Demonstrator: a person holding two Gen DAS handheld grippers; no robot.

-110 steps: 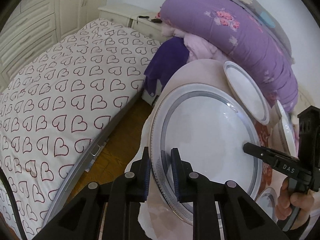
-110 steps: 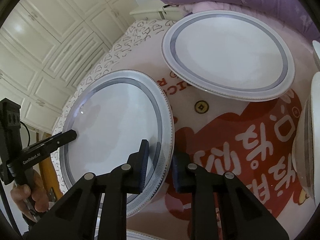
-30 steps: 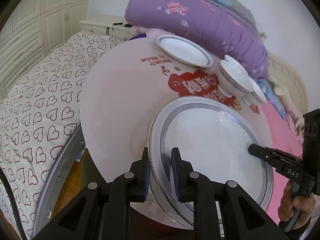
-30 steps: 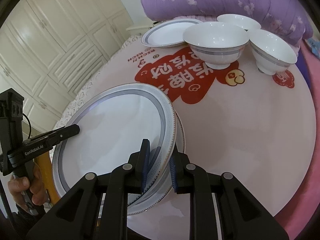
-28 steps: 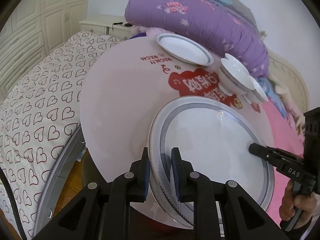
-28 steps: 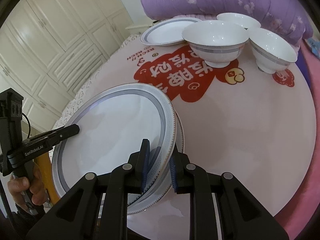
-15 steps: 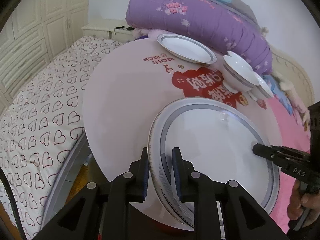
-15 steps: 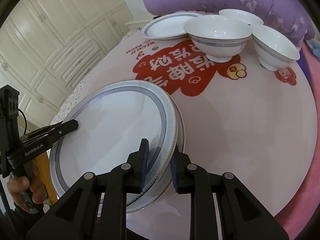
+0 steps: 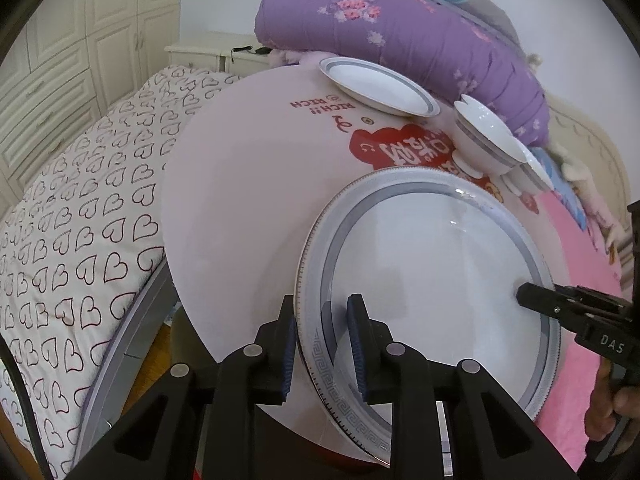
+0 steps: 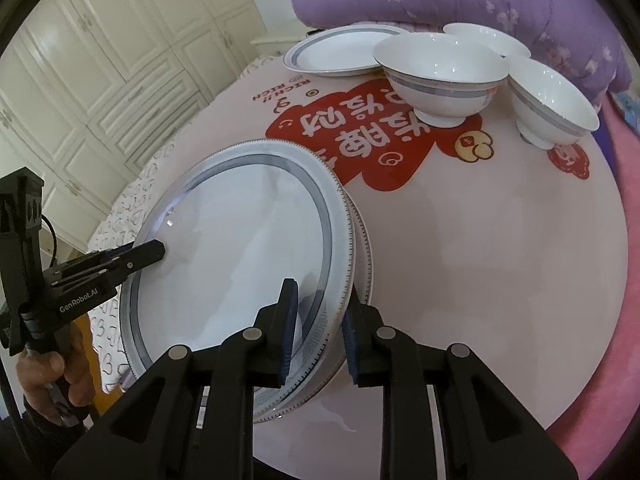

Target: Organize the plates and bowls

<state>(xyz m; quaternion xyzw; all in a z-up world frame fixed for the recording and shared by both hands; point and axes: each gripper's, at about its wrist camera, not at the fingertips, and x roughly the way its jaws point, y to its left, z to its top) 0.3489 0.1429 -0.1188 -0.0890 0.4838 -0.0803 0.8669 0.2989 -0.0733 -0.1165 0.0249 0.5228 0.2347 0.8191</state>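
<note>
While the large plate (image 9: pixel 432 280) is straddled at opposite rims by both grippers, it's seen lying face up on a second plate (image 10: pixel 362 252), whose rim shows just under it on the R side. Stack sits at the near edge of the round table (image 9: pixel 248 184), slightly overhanging. Being round, no long axis can be told.

L gripper (image 9: pixel 322 344): jaws just been opening, rim between them, gaps visible at both pads, not clamped. R gripper (image 10: pixel 318 332): same, jaws just been opening, rim between, pads look clear of it.

Small plate (image 10: pixel 340 50) is set at far edge; three bowls (image 10: pixel 438 76) upright beside it, far R. Mid table w/ red print is bare btw stack and bowls. Purple duvet (image 9: pixel 400 40) is piled behind table; heart-print bed (image 9: pixel 80 220) lies beside it on L.
</note>
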